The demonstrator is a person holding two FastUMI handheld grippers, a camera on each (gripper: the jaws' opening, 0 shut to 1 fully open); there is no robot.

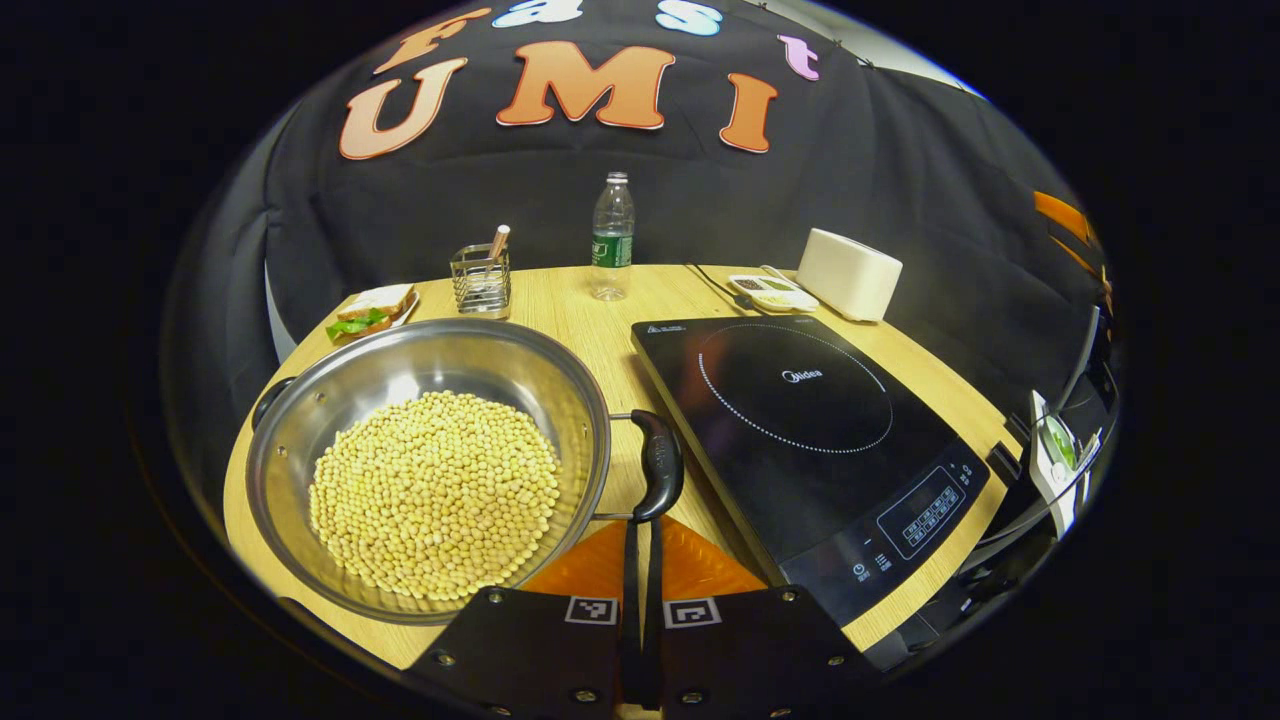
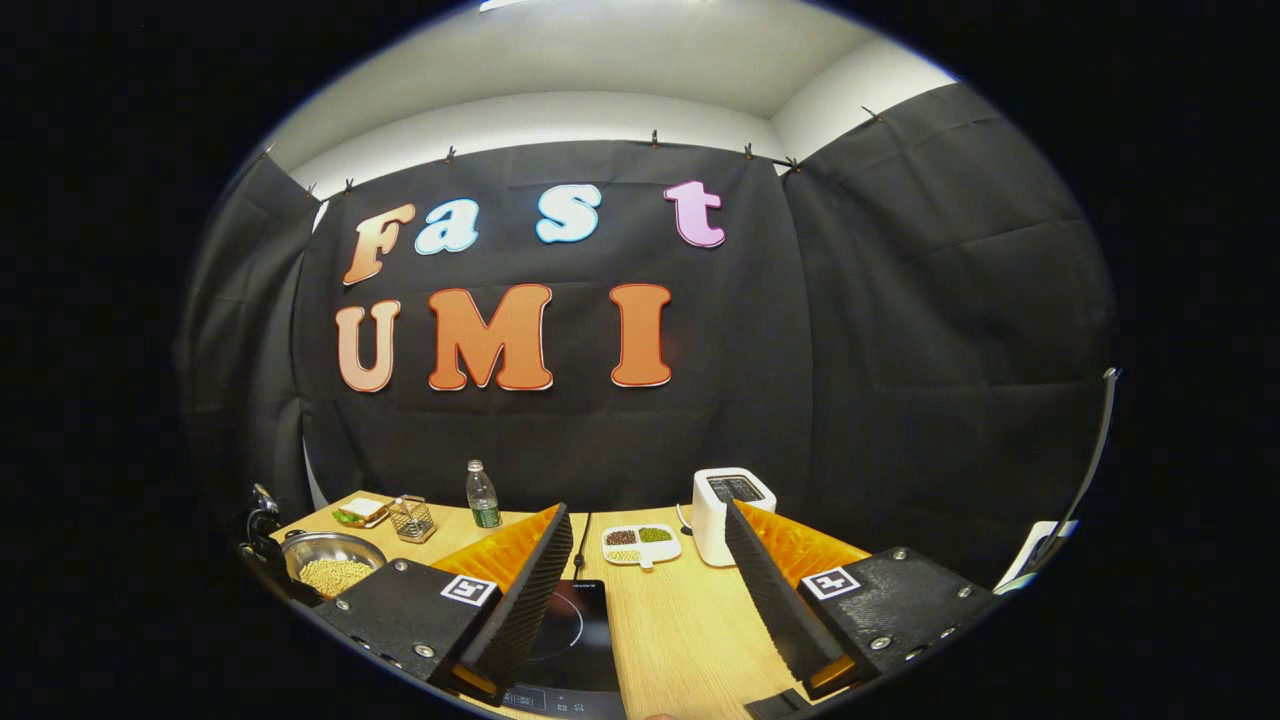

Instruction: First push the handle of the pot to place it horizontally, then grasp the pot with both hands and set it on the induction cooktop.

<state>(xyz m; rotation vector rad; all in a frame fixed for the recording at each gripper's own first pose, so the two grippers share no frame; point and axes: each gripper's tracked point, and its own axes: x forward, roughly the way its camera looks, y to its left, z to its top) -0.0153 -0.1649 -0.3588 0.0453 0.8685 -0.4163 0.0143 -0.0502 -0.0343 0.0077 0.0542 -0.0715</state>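
Fingers of the left gripper (image 1: 640, 560) at bottom centre of the left gripper view are pressed together, no gap, nothing between them; tips sit just below the pot's black right handle (image 1: 655, 465), looks touching or almost, cannot tell which. That handle stands vertical in frame, off the pot's right rim.

Pot (image 1: 420, 370): steel, wide, at lower left of the left gripper view, on the wooden counter (image 1: 600, 320). Holds a heap of soybeans (image 1: 435, 495). Second dark handle (image 1: 268, 400) at the pot's upper-left rim. Induction cooktop (image 1: 800, 440) sits just right of the pot, black glass, control panel toward lower right. Pot is beside the cooktop, not on it.

Behind, across the upper middle of the frame: sandwich on a plate (image 1: 372, 312) at left, wire utensil holder (image 1: 481, 280), water bottle (image 1: 612, 238), divided dish of grains (image 1: 772, 292), white toaster (image 1: 848, 272) at right.

Right gripper view: right gripper (image 2: 650, 610) fingers at bottom, spread wide apart, nothing held. Between them show the cooktop (image 2: 570, 640) edge and bare counter (image 2: 680, 630). Pot (image 2: 332, 568) with beans at lower left of the frame, well off from these fingers. Divided dish (image 2: 640, 543), toaster (image 2: 728, 512), bottle (image 2: 483, 495), wire holder (image 2: 412, 518) and sandwich (image 2: 360, 512) line up along the far counter edge.
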